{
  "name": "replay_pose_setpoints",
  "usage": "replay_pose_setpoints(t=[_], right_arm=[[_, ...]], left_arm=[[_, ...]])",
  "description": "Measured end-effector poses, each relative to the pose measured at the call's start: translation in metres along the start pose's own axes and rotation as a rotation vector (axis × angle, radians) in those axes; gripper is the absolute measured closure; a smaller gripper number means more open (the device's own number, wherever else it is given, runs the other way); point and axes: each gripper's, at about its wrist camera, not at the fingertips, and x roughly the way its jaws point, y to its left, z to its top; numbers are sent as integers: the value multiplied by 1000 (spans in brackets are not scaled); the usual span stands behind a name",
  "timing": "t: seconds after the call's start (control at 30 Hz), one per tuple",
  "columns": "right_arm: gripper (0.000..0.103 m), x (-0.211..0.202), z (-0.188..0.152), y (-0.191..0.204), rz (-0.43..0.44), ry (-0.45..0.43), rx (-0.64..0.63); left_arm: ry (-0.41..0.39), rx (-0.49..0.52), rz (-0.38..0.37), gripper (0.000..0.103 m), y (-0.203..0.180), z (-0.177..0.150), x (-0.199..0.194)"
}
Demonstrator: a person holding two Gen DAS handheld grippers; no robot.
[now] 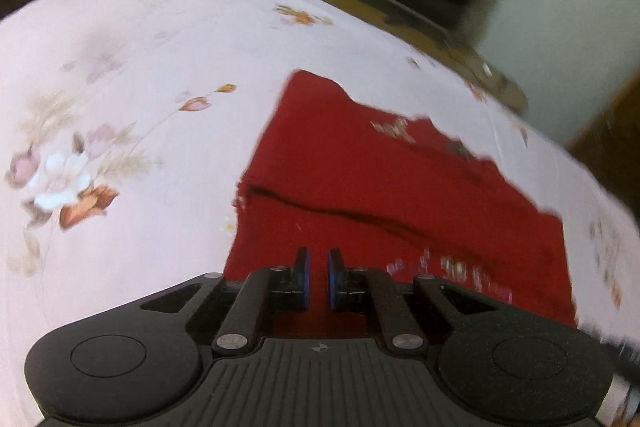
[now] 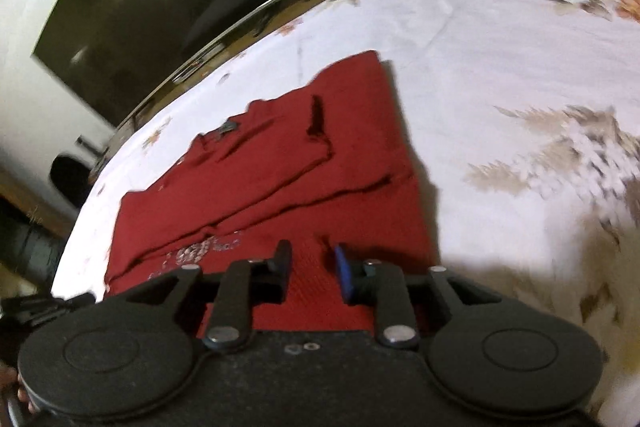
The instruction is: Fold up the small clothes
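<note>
A small dark red garment (image 1: 380, 187) lies partly folded on a floral white bedsheet (image 1: 140, 67). It has a pale print near its near edge and a dark fold line across it. My left gripper (image 1: 319, 259) hovers over its near left part, jaws slightly apart, nothing between them. In the right wrist view the garment (image 2: 280, 163) shows stacked folds. My right gripper (image 2: 312, 255) is open over the garment's near edge, with red cloth lying below the gap between the fingers.
The sheet (image 2: 500, 47) spreads wide to the right. A dark wooden bed edge (image 1: 400, 7) runs along the far side. A large black screen (image 2: 160, 7) hangs on the white wall beyond.
</note>
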Motion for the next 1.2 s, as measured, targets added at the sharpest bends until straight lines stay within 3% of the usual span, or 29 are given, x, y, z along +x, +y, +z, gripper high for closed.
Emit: replay_pose_setpoints(t=[0.1,0.17,0.23,0.27,0.3,0.4,0.5,0.63,0.73,0.8,0.87,0.93,1.0,1.1,1.2], right_arm=[[49,-2,4,4,-26,10,-133],[50,-1,5,5,-40,21,-203],[51,3,6,3,-44,45,-234],[51,4,6,2,-38,57,-237],[52,7,5,1,-32,70,-239],[52,10,4,0,-28,86,-255],[52,14,2,1,-14,111,-277],[64,17,-4,6,-26,137,-337],[75,16,-10,12,-28,157,-387],[81,18,-14,18,-13,181,-411],[81,23,-16,23,-31,186,-443],[70,26,-14,26,-28,181,-450],[74,30,-14,29,-14,198,-447],[94,27,-18,37,-40,187,-449],[96,14,-20,41,-24,152,-422]], left_arm=[[63,77,-10,96,-4,-4,4],[98,77,-13,91,-3,-7,8],[112,73,-5,63,-4,-10,11],[105,77,-1,36,-6,-11,12],[85,86,2,23,-10,-13,11],[70,144,-13,20,-22,-17,11],[116,215,34,20,-30,-24,22],[121,263,45,21,-29,-35,22],[123,275,29,40,-25,-37,18],[134,274,14,59,-22,-36,17],[142,265,1,65,-20,-33,16],[146,267,-15,75,-18,-31,17],[152,278,-28,89,-18,-32,19],[138,316,-32,93,-25,-34,15],[86,300,-63,94,-26,-30,4]])
